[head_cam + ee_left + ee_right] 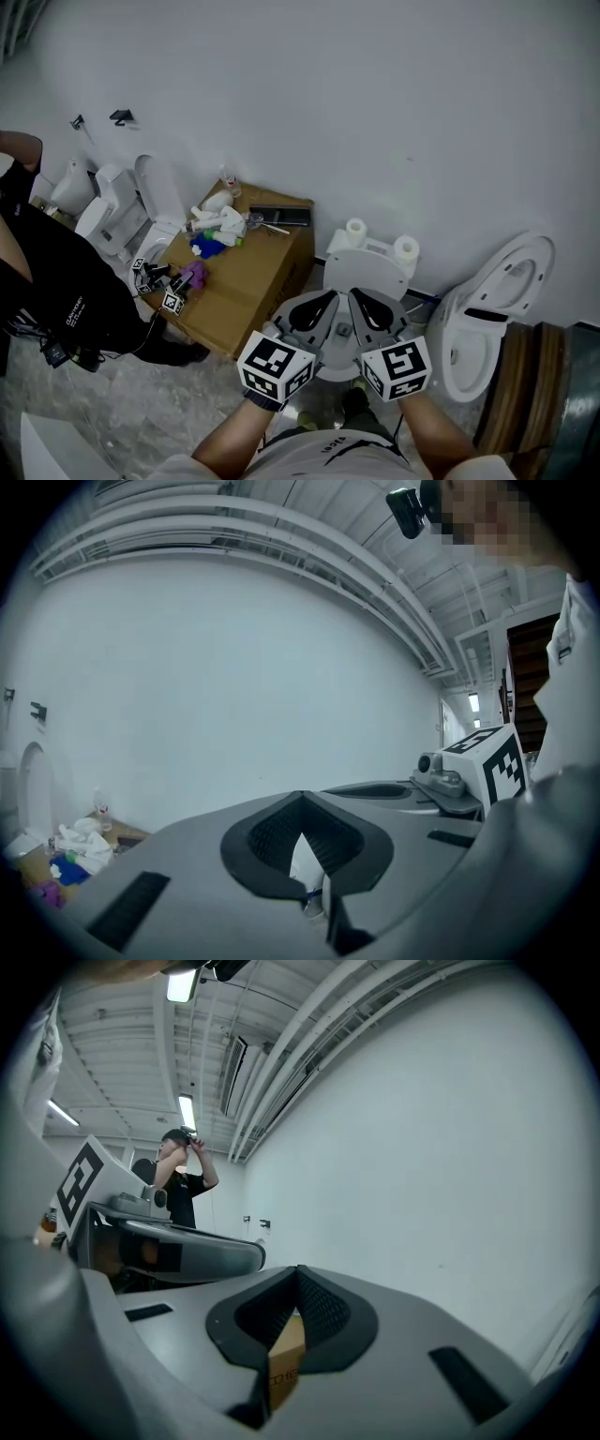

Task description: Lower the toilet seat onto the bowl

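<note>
**Both tongs closed and empty over the middle toilet**

The toilet seat (362,274) belongs to the white toilet directly in front of the wearer. That toilet stands against the pale wall (375,112), between a cardboard box (253,281) and a 2nd toilet (492,314). In the head view the seat is a plain, glossy white oval lying flat, just in front of the cistern (380,251), which carries 2 white paper rolls (356,228). The tongs cover its near half, so I cannot tell whether the top surface is the seat ring or a lid over it. The 2nd toilet, on the right, has its oval seat tipped up.

The left tongs (319,307) (300,803) and right tongs (373,311) (298,1274) hang side by side above the seat. Each has its jaw tips together with nothing clamped. The small gap below the left tips shows something white. The gap below the right tips shows brown cardboard.

Each of the 2 marker cubes (275,367) bears black-and-white square patterns and no letters. The dark print on the cardboard seen past the right jaws is too blurred to read. The white print on the black shirt of the person (56,300) at the left is too small to read.
</note>
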Demonstrator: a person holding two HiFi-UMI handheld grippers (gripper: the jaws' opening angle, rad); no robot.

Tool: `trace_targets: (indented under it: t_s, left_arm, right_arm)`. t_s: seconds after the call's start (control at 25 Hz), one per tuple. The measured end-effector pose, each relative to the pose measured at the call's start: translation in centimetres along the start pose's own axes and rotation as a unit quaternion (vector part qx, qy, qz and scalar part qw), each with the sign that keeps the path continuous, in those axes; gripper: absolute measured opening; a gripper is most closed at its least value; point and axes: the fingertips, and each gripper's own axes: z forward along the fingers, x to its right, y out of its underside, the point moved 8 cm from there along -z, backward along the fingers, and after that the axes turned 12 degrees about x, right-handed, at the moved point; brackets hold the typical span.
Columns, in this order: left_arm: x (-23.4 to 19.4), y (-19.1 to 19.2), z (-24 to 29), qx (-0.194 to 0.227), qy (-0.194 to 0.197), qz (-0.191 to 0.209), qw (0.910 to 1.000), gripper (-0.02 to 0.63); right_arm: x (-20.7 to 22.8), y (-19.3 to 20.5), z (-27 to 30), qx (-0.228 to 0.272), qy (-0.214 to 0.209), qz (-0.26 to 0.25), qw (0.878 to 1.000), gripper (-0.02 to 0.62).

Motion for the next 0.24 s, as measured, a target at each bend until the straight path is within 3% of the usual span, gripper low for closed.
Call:
trace_targets:
  t_s: [0.24]
  left_arm:
    - [-0.25, 0.25, 0.56, -0.002, 0.0, 0.002, 1.0, 0.009]
  right_arm:
    - [0.48, 0.18, 0.28, -0.002, 0.0, -0.002, 1.0, 0.015]
